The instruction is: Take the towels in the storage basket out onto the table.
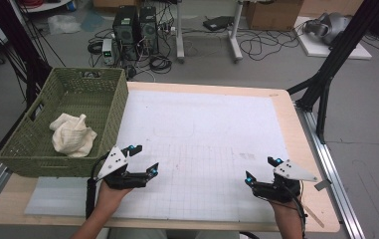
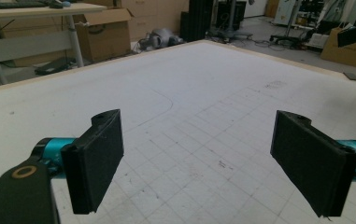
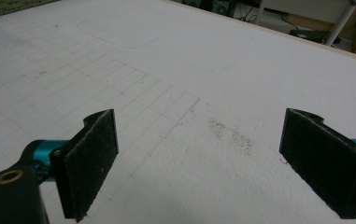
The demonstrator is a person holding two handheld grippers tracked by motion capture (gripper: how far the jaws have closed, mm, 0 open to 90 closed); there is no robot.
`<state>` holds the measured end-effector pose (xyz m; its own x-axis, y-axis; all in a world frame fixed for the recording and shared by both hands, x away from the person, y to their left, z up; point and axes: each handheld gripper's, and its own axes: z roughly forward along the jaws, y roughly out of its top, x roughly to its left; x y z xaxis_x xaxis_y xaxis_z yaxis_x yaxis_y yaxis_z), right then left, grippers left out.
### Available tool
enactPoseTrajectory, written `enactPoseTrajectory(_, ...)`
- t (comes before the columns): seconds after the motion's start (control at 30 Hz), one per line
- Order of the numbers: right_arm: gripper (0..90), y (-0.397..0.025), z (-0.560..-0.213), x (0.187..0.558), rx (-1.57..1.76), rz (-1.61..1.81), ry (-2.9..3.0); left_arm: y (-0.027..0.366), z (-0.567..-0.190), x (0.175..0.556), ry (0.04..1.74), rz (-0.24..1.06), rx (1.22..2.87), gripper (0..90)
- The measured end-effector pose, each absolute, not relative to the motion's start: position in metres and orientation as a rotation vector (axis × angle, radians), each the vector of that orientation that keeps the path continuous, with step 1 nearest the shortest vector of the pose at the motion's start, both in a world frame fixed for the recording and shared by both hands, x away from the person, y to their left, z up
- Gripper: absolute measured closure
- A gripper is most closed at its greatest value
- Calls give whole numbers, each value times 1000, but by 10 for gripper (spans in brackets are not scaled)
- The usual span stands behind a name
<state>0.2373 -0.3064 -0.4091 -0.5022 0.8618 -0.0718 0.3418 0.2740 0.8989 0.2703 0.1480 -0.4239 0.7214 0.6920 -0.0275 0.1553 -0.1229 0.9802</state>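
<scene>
Cloth (image 1: 72,135) is already laid in the green basket (image 1: 108,130), so little seems left, while the left gripper (image 1: 144,160) and right gripper (image 1: 262,169) are held wide open and empty.

Cloth (image 1: 72,134) lies in basket (image 1: 105,107), left of frame; left claw (image 1: 143,159) and right claw (image 1: 261,170) gape, empty, over worktop (image 1: 217,114).

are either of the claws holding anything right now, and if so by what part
Nothing is held. The left claw and the right claw are both open with bare mat between the jaws. The cream cloth lies in the green basket.
</scene>
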Motion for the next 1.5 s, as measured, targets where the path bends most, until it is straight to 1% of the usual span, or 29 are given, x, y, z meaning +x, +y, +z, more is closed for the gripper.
enactPoseTrajectory(0.77,109,-310,-410,237,1101,1189,1966,145,-423,270,689,517,1676,176)
enactPoseTrajectory(1.1,108,-304,-410,238,1094,1202,1997,142,-421,267,678,514,1691,175)
enactPoseTrajectory(1.5,108,-305,-410,238,1099,1189,1988,143,-405,265,680,518,1674,178)
